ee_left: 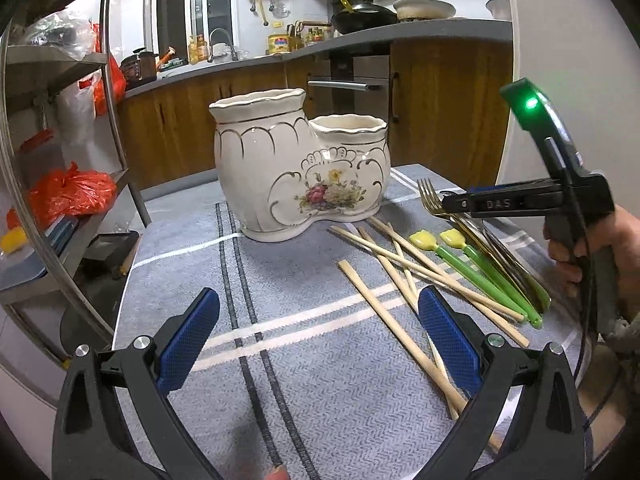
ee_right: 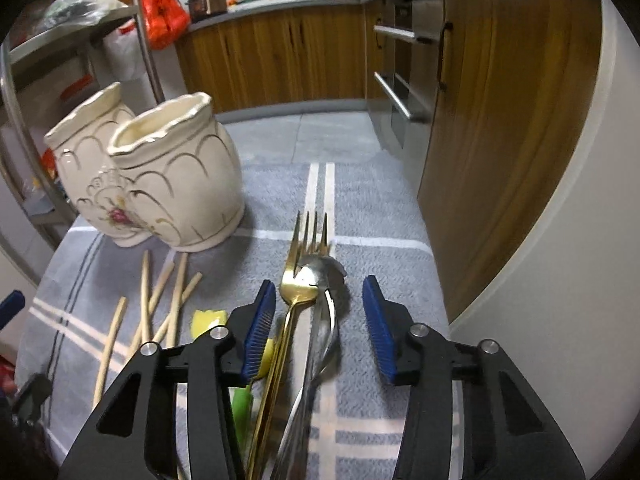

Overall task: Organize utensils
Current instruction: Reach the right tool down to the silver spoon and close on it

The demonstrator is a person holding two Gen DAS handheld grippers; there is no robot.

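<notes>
1. Holder (ee_left: 296,168): two-mouthed ceramic pot, upper centre of the left view, upright on the grey cloth (ee_left: 280,320); both mouths look empty.
2. Gold fork (ee_right: 298,276): centre of the right view, tines toward the top of the frame, handle running down between the jaws; its long axis lies along the claw's own line.
3. Steel utensil (ee_right: 324,300): just beside the fork on its right, overlapping it; type unclear.
4. Right gripper (ee_right: 320,320): jaws apart, straddling fork and steel piece; the left pad is close to the fork, contact not evident, so nothing is grasped yet. Judged the nearer hand for this pick.
5. Left gripper (ee_left: 320,332): lower centre of the left view, released, nothing between the pads.
6. Chopsticks (ee_left: 400,264): scattered, crossing, right of centre.
7. Green sticks (ee_left: 480,276): two, yellow tips, beside the chopsticks.
</notes>
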